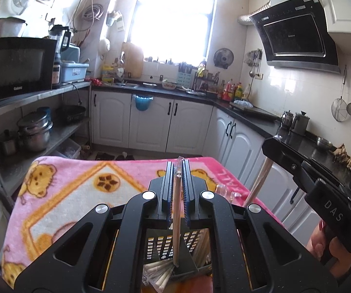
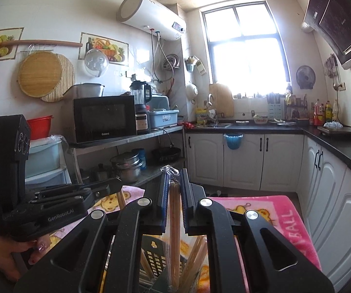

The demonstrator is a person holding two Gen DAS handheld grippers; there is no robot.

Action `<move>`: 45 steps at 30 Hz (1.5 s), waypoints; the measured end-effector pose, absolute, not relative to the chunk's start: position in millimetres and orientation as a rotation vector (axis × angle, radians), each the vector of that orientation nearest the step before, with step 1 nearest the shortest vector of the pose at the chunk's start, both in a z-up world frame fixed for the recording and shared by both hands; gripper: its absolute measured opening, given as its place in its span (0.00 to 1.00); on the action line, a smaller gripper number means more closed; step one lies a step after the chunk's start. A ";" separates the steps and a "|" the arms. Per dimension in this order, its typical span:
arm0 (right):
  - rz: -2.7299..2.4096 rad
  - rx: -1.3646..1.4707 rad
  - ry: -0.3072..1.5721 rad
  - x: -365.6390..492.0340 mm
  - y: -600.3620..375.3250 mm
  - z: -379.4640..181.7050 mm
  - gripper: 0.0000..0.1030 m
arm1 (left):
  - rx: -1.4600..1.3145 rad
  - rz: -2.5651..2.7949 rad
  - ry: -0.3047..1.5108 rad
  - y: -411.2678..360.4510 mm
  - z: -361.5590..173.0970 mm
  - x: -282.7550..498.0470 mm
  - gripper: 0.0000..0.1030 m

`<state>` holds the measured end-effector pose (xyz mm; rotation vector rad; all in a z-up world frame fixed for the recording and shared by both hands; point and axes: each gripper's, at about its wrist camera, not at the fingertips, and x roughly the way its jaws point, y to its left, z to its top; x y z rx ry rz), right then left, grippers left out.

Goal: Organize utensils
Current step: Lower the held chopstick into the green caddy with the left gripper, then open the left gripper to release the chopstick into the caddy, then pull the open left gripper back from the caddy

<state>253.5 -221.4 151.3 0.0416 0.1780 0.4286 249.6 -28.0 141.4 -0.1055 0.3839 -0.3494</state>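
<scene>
Chopsticks are held in both grippers above a dark perforated utensil caddy (image 1: pixel 168 244) that stands on the bench, which is covered by a pink cartoon-bear blanket (image 1: pixel 77 185). The left hand-held gripper (image 1: pixel 177 171) is closed almost fully on a single pale wooden chopstick (image 1: pixel 176 219); the stick hangs steeply, its lower end reaching down into the caddy, beside a bundle of wrapped white utensils (image 1: pixel 158 271) lying in the caddy's near left part. A scrap of clear wrapper (image 1: pixel 179 163) pokes up between the pads above the stick's top end.

The right hand-held gripper (image 2: pixel 174 178) is likewise nearly closed, clamped on a pair of wooden chopsticks in a clear plastic sleeve (image 2: pixel 174 219). That pair stands close to upright over the caddy (image 2: pixel 155 258), with the crinkled sleeve top sticking out above the fingertips. More chopsticks (image 2: pixel 196 254) lean inside the caddy just right of the sleeved pair.

In the left view the right device enters from the right of the caddy, a hand (image 1: pixel 322 241) wrapped round its grip. In the right view the left device sits left of the caddy, also gripped by a hand (image 2: pixel 11 251).
</scene>
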 end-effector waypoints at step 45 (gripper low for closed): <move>0.335 0.065 0.323 213.2 -246.8 104.3 0.55 | -0.161 -0.278 0.453 -7.2 114.0 218.1 0.90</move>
